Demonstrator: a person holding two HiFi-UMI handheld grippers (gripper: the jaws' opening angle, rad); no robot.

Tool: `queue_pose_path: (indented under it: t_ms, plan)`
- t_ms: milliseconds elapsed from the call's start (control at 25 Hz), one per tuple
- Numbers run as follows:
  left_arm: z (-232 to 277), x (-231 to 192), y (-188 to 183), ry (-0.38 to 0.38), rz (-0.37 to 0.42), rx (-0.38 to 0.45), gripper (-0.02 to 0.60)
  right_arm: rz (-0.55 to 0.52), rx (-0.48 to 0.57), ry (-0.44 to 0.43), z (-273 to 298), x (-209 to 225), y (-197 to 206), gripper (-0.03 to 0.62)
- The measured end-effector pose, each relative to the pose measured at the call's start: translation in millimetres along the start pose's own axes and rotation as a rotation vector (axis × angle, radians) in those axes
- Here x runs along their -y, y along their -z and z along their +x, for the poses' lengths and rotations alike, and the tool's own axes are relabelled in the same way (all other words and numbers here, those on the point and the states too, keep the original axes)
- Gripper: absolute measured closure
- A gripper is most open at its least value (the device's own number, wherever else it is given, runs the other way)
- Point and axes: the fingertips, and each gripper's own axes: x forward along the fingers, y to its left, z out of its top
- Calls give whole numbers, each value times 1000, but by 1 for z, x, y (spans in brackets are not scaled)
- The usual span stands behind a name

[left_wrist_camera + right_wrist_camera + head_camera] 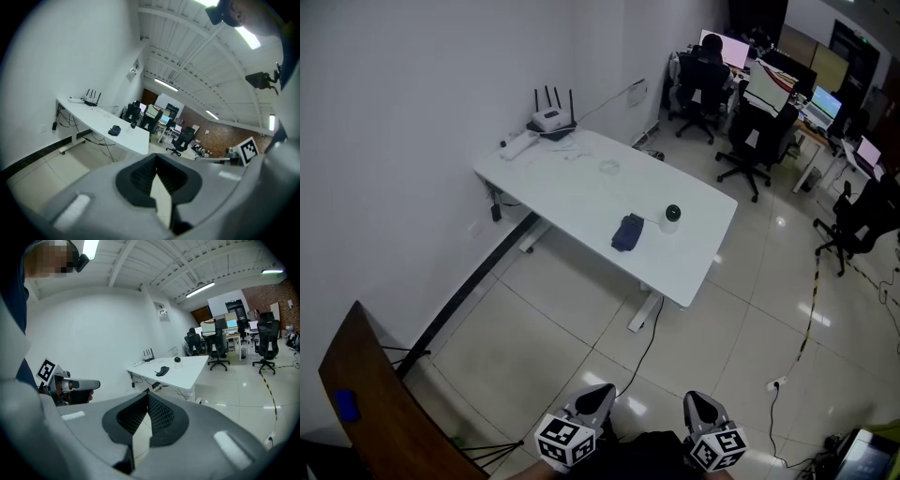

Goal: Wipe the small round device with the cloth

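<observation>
Well across the tiled floor, cloth point(627, 232) and small round device point(672, 215) sit apparently untouched on the white table point(572, 178), while left gripper point(599, 394) and right gripper point(697, 402) are closed and empty, so no wiping has begun.

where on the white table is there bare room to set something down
Bare: the near end of the table, past the cloth and round device, and the stretch between the cloth and the white cable. Crowded: the far corner, with router and power strip.
</observation>
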Motion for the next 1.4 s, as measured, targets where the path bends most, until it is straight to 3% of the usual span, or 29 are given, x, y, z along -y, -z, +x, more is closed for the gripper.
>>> queue_pose_path:
  t_ms: [280,560,840,1400]
  plan:
    - [31,-1,1,38,-6,-36,580,14,-26,3,26,17,0,583]
    - [75,-19,-33,-41,35,-1,580,7,6,-78,68,52,-34,583]
    - [142,5,-69,-47,96,27,580,-15,17,-162,91,91,-69,583]
    - [208,15,-88,-68,120,-4,580,25,28,-174,116,156,-98,584]
